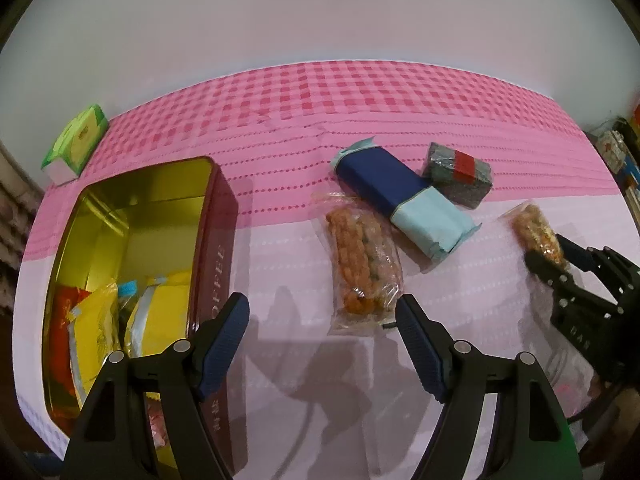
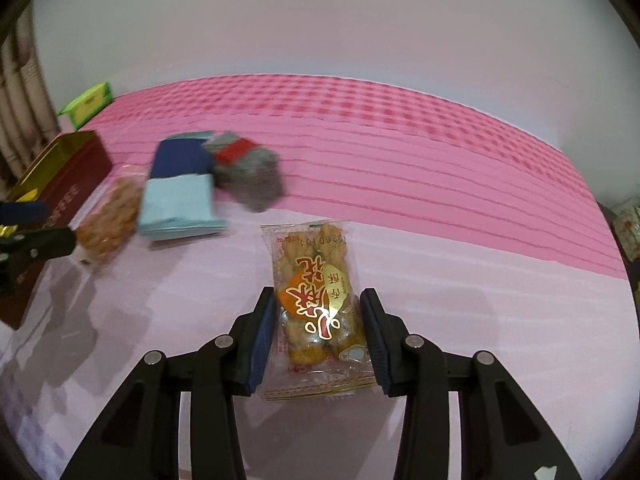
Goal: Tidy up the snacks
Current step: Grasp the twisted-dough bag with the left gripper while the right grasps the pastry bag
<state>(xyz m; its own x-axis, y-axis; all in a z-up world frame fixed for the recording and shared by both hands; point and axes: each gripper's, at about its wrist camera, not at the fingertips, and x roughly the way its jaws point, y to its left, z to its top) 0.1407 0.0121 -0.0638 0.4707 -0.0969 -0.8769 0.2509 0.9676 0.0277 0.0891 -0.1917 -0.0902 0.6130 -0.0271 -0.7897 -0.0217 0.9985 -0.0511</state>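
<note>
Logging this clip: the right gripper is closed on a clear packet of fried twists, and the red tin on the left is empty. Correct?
Not quite. The red tin is not empty: the left wrist view shows yellow and orange packets inside it. The rest holds: the right gripper is closed on the clear packet of fried twists.

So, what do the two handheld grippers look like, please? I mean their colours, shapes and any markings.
Both look alike. The left gripper has black angular plastic arms with triangular cut-outs, round silver pivot pins, and two dark blue ribbed finger pads. The right gripper has the same black frame, silver pins and blue pads. Seen from the left wrist view, its black side bears pale lettering, too small to read fully.
</note>
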